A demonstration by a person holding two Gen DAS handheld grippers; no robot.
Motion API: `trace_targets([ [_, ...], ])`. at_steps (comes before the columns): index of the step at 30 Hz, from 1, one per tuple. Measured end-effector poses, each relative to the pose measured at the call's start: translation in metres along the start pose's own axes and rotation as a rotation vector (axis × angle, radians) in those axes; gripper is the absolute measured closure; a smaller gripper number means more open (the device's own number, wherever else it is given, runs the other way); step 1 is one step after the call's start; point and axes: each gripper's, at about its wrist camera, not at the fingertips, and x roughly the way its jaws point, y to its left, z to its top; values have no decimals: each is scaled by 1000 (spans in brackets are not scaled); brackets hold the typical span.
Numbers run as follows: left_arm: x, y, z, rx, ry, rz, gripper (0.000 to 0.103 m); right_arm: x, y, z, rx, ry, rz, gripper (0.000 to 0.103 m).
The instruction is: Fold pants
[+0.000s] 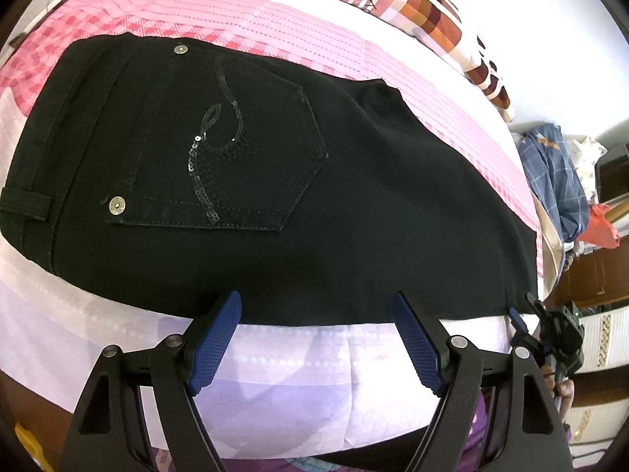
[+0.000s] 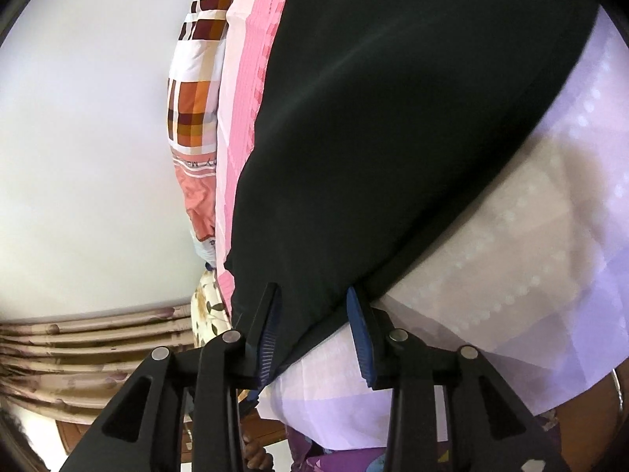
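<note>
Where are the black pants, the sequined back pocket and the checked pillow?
black pants (image 1: 373, 204): left wrist view, plain cloth right of the pocket.
sequined back pocket (image 1: 236, 157): left wrist view, pocket middle.
checked pillow (image 1: 432, 15): left wrist view, its brown squares.

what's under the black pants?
The pants lie on a pink checked sheet, lavender near the open left gripper. Whatever lies directly beneath them is hidden.

A bed with a pink and lilac sheet carries black pants at centre and a plaid pillow at one o'clock.
</note>
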Motion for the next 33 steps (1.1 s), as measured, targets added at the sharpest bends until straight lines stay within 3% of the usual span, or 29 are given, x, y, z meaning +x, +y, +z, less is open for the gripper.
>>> trace_targets([
  [6,1,5,0,-22,-1,-25,24,17,6,-6,-35,-3,-5,68],
  [9,1,5,-1,-20,-2,-27,24,20,14,-7,-99,-13,-94,96],
  [16,-1,7,0,-31,-4,-35,24,14,13,-20,-116,-7,-148,99],
  [19,0,8,0,-33,-5,-34,24,14,6,-14,-85,2,-115,100],
  [25,-1,6,1,-26,0,-23,24,-7,-17,-9,78,-3,4,90],
  [28,-1,5,2,-27,2,-20,24,-50,-20,1,43,-120,-56,85],
  [30,0,5,3,-28,3,-18,24,-80,-28,14,64,-198,-48,62],
  [33,2,4,3,-20,5,-8,24,-117,-39,34,71,-296,-36,59],
])
